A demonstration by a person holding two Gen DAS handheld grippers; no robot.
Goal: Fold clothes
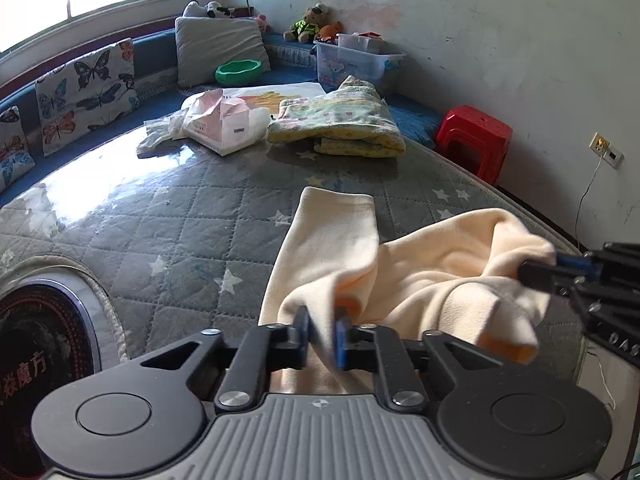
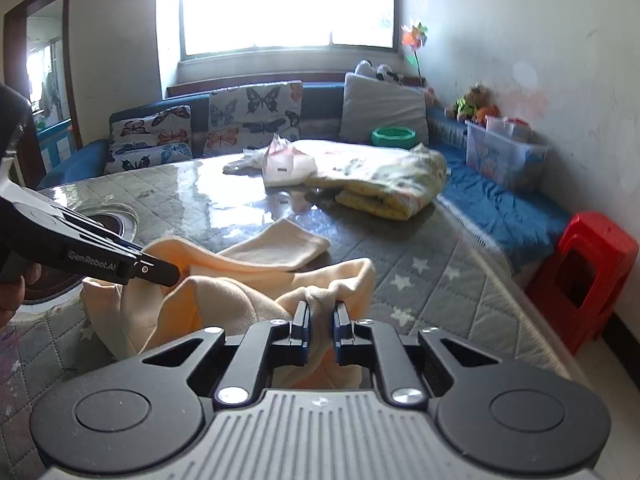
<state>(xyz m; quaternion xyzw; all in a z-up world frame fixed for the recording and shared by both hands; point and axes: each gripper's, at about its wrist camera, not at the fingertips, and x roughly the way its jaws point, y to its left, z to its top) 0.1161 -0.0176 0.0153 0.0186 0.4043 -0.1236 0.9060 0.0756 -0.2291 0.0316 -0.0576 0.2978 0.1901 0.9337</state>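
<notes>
A cream fleece garment (image 1: 400,272) hangs bunched between both grippers above the grey quilted star-pattern table (image 1: 180,220). One leg or sleeve end (image 1: 332,216) lies flat on the table. My left gripper (image 1: 323,326) is shut on the garment's near edge. My right gripper (image 2: 321,316) is shut on another bunched edge of the garment (image 2: 248,276). In the left wrist view the right gripper (image 1: 548,268) shows at the right, clamped on the cloth. In the right wrist view the left gripper (image 2: 160,274) shows at the left, gripping the cloth.
A folded green-yellow blanket (image 1: 340,124) and a white-pink bag (image 1: 224,120) lie at the table's far side. An induction cooker (image 1: 36,360) is set in the table at left. A red stool (image 1: 476,140) stands right. A blue bench with butterfly pillows (image 1: 84,88) and a clear storage box (image 1: 356,60) lies behind.
</notes>
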